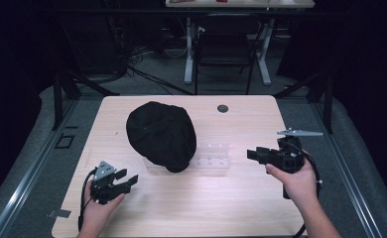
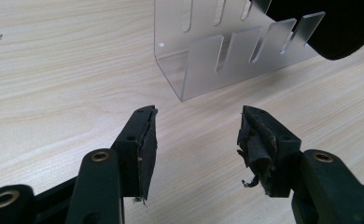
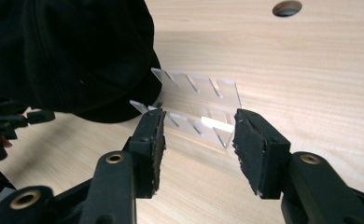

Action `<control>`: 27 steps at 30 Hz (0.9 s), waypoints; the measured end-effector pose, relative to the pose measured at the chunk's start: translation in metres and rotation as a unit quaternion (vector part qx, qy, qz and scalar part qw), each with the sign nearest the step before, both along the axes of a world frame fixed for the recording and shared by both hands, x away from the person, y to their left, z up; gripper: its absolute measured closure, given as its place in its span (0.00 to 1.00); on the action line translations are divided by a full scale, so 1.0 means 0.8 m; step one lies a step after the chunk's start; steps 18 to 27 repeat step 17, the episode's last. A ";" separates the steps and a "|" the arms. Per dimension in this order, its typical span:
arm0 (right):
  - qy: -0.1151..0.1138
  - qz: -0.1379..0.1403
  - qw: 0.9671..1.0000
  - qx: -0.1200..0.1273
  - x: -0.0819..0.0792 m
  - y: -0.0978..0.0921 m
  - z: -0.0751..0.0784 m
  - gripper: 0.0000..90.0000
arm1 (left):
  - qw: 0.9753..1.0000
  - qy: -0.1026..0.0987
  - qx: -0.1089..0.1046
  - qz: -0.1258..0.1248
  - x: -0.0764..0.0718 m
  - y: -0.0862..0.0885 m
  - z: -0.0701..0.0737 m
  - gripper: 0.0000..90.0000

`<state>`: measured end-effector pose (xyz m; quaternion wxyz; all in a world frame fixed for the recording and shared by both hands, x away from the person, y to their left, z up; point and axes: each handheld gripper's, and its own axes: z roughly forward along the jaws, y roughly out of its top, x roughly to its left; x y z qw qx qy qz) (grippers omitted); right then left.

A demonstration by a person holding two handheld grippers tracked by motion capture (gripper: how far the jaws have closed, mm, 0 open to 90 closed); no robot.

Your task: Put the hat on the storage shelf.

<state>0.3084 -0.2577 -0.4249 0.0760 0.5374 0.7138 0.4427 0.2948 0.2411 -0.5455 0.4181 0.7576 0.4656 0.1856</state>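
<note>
While I watch from afar, counter carries a black cap | cap drapes over the left end of a clear slotted rack | my left tongs spread, empty, near the rack's left front | my right tongs spread, empty, just right of the rack.

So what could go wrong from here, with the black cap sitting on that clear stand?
1. The black cap covers one end of the clear slotted stand; pulling the cap could drag or tip the light stand.
2. The stand is transparent and hard to see, so the open right hand-held gripper, aimed at its prongs, may knock it.
3. The left hand-held gripper has frayed pads; soft fabric might slip.
</note>
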 end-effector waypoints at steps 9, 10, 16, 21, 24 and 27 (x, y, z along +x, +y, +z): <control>-0.018 -0.012 0.998 -0.058 -0.020 0.009 -0.050 0.54 | 1.000 0.000 -0.004 0.002 0.000 0.000 -0.002 0.51; -0.021 -0.012 0.998 -0.060 -0.022 0.010 -0.055 0.54 | 1.000 -0.001 -0.004 0.003 0.000 0.000 -0.002 0.51; -0.049 -0.035 0.995 -0.085 -0.037 0.010 -0.091 0.52 | 1.000 0.003 -0.012 -0.001 0.001 -0.005 -0.001 0.52; -0.051 -0.040 0.994 -0.090 -0.039 0.009 -0.098 0.53 | 1.000 0.000 -0.016 -0.006 0.001 -0.011 -0.001 0.52; -0.051 -0.040 0.994 -0.090 -0.039 0.009 -0.098 0.53 | 1.000 0.000 -0.016 -0.006 0.001 -0.011 -0.001 0.52; -0.051 -0.040 0.994 -0.090 -0.039 0.009 -0.098 0.53 | 1.000 0.000 -0.016 -0.006 0.001 -0.011 -0.001 0.52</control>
